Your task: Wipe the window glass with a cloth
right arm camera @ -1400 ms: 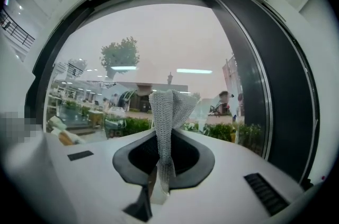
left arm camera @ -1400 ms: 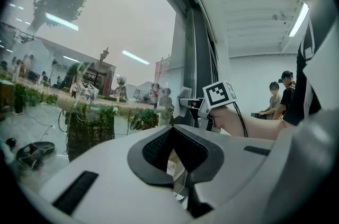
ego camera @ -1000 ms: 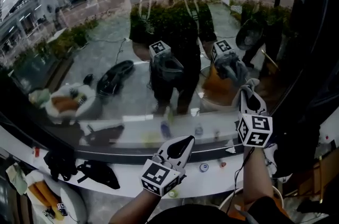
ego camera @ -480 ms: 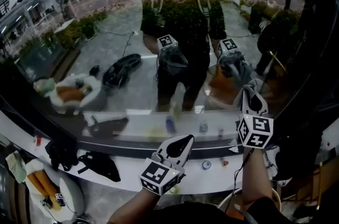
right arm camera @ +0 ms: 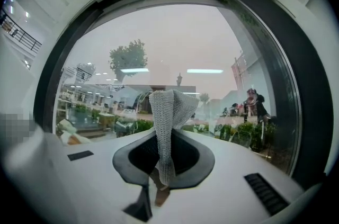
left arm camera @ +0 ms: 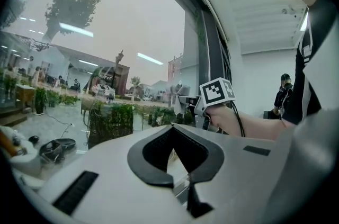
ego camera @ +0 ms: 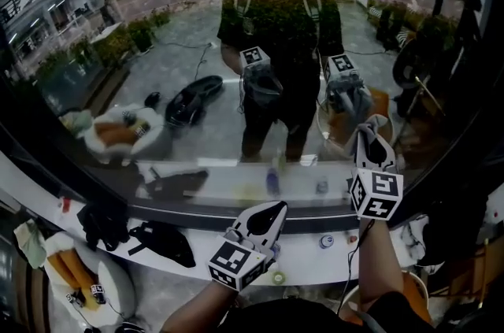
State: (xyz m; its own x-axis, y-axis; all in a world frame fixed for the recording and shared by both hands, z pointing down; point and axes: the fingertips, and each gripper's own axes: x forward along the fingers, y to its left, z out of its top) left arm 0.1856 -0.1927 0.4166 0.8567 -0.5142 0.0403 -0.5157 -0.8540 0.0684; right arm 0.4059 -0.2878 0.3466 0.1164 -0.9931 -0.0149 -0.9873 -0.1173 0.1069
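The window glass (ego camera: 197, 48) fills the upper head view and mirrors the person and both grippers. My right gripper (ego camera: 368, 136) is raised at the right, shut on a grey mesh cloth (ego camera: 364, 123). The cloth's end is close to the pane, just under its own reflection; I cannot tell whether it touches. In the right gripper view the cloth (right arm camera: 168, 104) stands up from the shut right gripper (right arm camera: 165, 138) before the glass (right arm camera: 175, 48). My left gripper (ego camera: 272, 209) hangs lower, over the sill, and is shut on nothing (left arm camera: 172, 135).
A white sill (ego camera: 197, 257) runs below the glass, with black items (ego camera: 161, 241) at the left and small caps (ego camera: 327, 241) at the right. A dark window frame (ego camera: 472, 127) borders the pane on the right. Orange and white objects (ego camera: 67, 264) lie at the bottom left.
The view has swung a little, so the sill and the reflections slide to the right. Both grippers keep nearly the same place, with the cloth still pinched.
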